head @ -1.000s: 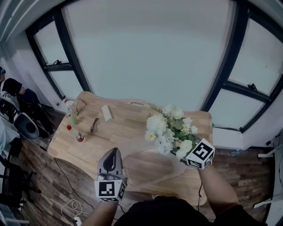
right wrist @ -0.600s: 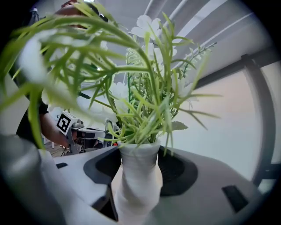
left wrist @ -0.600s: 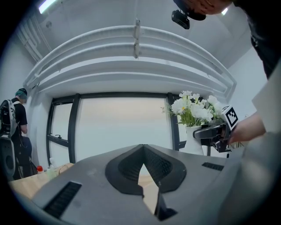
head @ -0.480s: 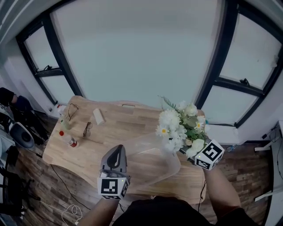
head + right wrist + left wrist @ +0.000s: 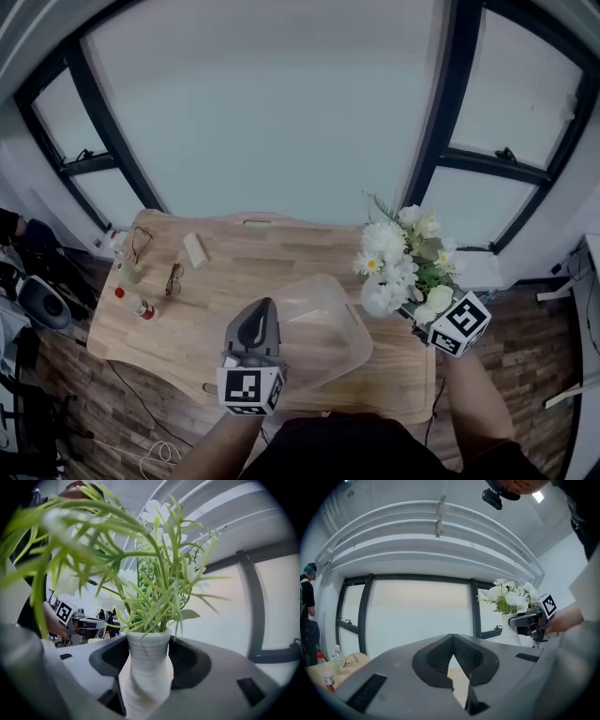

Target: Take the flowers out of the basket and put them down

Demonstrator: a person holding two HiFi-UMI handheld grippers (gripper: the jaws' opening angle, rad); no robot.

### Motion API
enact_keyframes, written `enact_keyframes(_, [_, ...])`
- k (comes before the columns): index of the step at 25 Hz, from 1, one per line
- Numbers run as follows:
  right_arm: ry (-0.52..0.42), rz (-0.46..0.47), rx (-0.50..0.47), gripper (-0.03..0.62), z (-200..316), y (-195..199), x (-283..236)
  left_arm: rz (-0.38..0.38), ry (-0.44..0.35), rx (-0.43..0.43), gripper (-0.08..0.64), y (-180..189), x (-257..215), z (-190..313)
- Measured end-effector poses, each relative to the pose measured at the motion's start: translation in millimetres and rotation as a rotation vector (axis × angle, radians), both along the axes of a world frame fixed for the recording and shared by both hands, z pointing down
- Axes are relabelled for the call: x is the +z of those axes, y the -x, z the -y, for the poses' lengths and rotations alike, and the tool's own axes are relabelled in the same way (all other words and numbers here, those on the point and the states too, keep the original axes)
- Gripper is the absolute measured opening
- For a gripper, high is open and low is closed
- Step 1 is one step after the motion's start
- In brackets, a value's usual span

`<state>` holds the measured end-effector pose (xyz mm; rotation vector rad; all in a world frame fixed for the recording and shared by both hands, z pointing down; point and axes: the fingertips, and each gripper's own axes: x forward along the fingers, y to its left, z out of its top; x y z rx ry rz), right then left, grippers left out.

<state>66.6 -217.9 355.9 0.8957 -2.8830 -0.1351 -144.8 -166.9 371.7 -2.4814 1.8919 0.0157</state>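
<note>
Wood tabletop [image 5: 234,262] fills the middle of the head view. Nearest the person, the left gripper [image 5: 263,309] hangs over the near left part of the clear plastic basket [image 5: 361,339], its jaws pressed together on nothing. To its right the right gripper [image 5: 419,314] pinches the ribbed neck of a white vase [image 5: 145,667] — jaws spread wide round it — with the flowers [image 5: 398,258] standing upright above. A second ago the bunch hung over the basket's right side; now it has swung clear and is held in the air over the table's right end, apart from the basket. So the lifting-out looks done, and what is left is lowering the vase onto bare wood. Farther off lie glasses [image 5: 173,278] and a red-capped bottle [image 5: 139,307] — then the big windows [image 5: 272,112].
</note>
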Motion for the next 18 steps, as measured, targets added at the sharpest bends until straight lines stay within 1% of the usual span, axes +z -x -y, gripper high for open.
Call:
enact_keyframes(4, [0.009,0.008,0.042,0.279,1,-17,5,-0.003,0.014,0.016,0.005,-7,4,6])
enact_keyframes(6, [0.014,0.013,0.061,0.279,-1,-33,7,-0.002,0.016,0.024,0.005,-18,2,7])
enact_keyframes(10, [0.02,0.02,0.103,0.279,-5,-67,12,0.024,0.011,0.035,0.005,-41,-3,5])
enact_keyframes(18, [0.04,0.008,0.165,0.279,-6,-90,36,0.03,0.043,0.054,0.005,-51,6,8])
